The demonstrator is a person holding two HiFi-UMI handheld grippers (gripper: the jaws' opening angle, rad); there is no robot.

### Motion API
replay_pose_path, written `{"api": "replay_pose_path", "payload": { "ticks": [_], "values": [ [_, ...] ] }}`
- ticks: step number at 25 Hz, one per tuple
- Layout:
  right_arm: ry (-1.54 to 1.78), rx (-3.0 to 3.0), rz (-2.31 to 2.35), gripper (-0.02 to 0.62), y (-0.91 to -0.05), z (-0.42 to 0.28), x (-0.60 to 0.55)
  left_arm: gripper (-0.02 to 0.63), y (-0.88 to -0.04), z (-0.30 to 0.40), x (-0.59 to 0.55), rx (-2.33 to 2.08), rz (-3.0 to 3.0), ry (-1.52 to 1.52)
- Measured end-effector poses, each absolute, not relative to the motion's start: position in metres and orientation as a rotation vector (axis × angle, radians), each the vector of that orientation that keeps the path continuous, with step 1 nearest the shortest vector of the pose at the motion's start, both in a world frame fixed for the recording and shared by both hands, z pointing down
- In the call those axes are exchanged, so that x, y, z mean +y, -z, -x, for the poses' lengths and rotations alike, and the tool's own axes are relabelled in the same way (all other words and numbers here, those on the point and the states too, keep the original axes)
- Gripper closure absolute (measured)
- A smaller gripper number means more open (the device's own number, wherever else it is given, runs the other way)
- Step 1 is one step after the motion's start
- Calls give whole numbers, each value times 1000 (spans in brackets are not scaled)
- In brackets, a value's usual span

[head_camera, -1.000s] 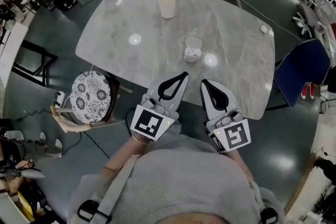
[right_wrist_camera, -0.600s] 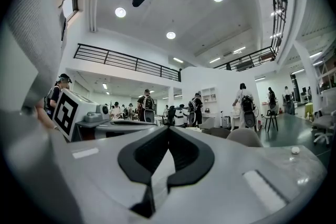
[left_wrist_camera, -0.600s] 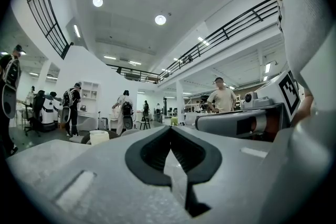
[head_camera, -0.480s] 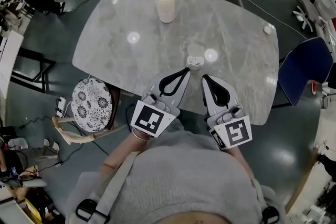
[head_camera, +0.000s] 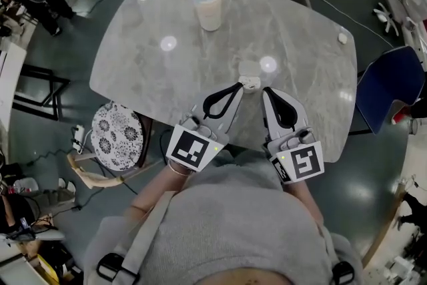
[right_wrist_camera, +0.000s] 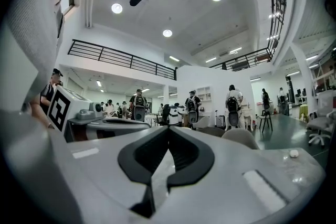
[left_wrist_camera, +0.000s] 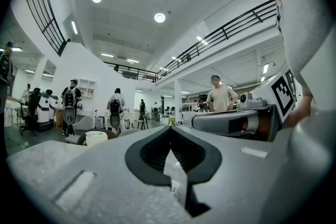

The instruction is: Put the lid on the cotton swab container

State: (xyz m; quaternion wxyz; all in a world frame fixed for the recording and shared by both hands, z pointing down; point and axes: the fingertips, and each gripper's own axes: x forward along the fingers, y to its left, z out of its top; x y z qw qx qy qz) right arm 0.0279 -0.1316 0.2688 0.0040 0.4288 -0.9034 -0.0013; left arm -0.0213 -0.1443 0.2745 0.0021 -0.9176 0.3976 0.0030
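Grey marbled tabletop (head_camera: pixel 133 57), bearing one small clear plastic cotton swab container (head_camera: pixel 249 82) near its front edge, just ahead of and between the tips of the left gripper (head_camera: pixel 238 85) and right gripper (head_camera: pixel 265 91), both with jaws clenched together, grasping nothing; one tall pale cup (head_camera: pixel 208 8) toward the far edge.

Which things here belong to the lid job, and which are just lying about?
Job in hand: small container at the gripper tips; clear piece behind it, probably its lid; left gripper and right gripper, both shut, empty.

Lying about: tall pale cup; small white object near the table's right edge; patterned stool.
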Motion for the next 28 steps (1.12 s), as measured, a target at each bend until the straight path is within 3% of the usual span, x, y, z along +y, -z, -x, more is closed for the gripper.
{"api": "replay_pose_path", "payload": {
  "ticks": [28],
  "values": [
    [-60, -2836, -1275, 594, -280, -51, -162, 594, -297, 17, -168, 1359, 2893, 11]
  ]
}}
